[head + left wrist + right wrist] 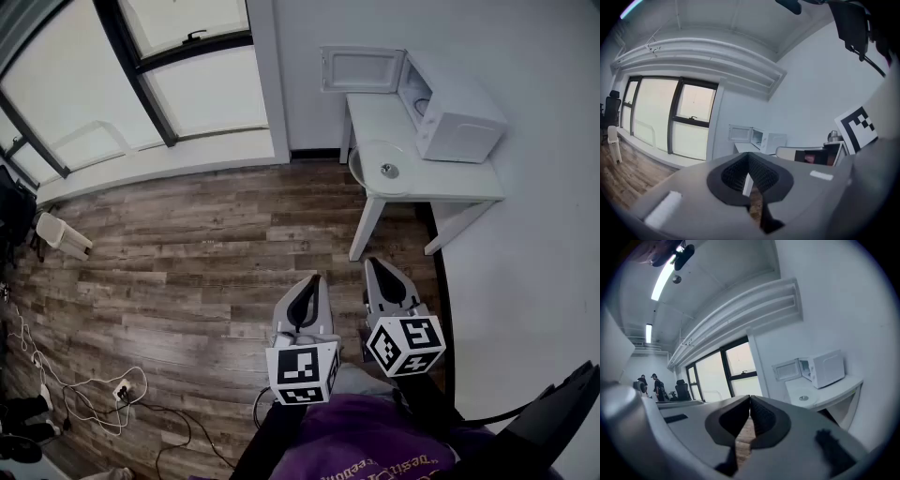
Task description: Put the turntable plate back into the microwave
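A white microwave [450, 105] stands on a white table [469, 183] against the wall, its door [363, 68] swung open to the left. The round glass turntable plate [384, 168] lies on the table's near left part, in front of the open door. Both grippers hover over the wooden floor, well short of the table. My left gripper [306, 292] is shut with nothing in it. My right gripper [382, 270] is shut and empty too. From the right gripper view I see the microwave [826, 368] and the plate [804, 398] ahead. The left gripper view shows the microwave [769, 140] far off.
Large windows [141, 84] run along the left wall above a low ledge. A white chair [62, 232] stands at the far left and cables with a power strip [120, 392] lie on the floor. Two people [655, 384] and an office chair stand far behind.
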The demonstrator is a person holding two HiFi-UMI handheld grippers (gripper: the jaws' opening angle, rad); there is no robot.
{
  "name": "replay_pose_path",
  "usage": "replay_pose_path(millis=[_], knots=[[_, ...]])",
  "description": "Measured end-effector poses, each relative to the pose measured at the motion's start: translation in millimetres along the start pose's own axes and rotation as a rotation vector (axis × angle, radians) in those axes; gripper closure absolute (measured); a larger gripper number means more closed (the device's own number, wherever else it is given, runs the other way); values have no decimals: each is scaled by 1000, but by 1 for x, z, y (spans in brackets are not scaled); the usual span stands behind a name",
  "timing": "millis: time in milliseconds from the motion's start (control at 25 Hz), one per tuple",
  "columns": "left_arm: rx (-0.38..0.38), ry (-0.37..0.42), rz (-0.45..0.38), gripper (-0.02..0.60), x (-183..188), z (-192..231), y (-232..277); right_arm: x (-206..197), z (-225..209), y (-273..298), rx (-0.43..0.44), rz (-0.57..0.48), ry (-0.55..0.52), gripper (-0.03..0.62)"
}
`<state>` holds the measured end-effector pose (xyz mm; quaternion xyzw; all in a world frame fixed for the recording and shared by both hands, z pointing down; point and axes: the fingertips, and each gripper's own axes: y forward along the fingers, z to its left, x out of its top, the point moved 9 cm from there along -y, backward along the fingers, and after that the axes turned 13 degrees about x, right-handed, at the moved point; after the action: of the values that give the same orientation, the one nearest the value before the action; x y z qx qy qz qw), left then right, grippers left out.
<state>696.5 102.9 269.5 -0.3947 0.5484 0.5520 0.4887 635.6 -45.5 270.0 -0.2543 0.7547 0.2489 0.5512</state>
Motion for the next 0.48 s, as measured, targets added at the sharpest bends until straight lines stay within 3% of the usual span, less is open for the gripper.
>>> replay_pose_path(millis=[480], knots=[[5, -34, 35, 577, 19, 4, 124, 21, -80, 92, 7, 36, 14, 586]])
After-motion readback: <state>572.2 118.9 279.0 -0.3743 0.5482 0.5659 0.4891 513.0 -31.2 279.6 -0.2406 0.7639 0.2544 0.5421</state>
